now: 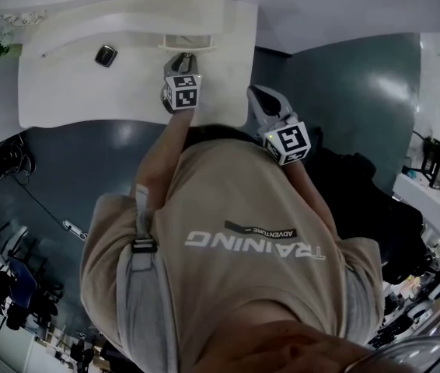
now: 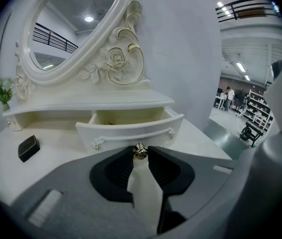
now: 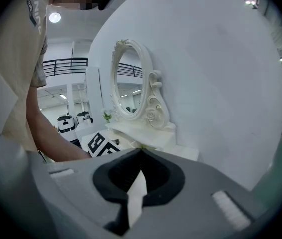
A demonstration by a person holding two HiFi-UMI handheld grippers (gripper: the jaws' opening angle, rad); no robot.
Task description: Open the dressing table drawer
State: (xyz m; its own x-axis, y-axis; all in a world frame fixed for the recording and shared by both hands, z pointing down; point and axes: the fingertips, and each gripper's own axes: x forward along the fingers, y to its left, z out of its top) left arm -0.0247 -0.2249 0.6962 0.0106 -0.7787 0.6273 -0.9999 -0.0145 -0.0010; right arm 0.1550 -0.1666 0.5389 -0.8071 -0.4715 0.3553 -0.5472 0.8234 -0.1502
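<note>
The white dressing table (image 1: 80, 92) has a small curved drawer (image 2: 131, 128) under its mirror shelf, and the drawer stands pulled out with its inside showing. In the left gripper view my left gripper (image 2: 140, 152) is closed on the drawer's small gold knob (image 2: 140, 150), which sits between the two fingertips. From the head view that gripper (image 1: 183, 57) reaches over the tabletop to the drawer (image 1: 183, 43). My right gripper (image 1: 256, 93) hangs off the table's right edge, away from the drawer. Its jaws (image 3: 141, 151) are shut with nothing between them.
A small black box (image 2: 28, 147) lies on the tabletop to the left. An oval mirror (image 2: 76, 29) with a carved frame rises behind the drawer. A little potted plant (image 2: 4, 91) stands at the far left. The white wall is close on the right. Cables (image 1: 41, 200) trail over the floor.
</note>
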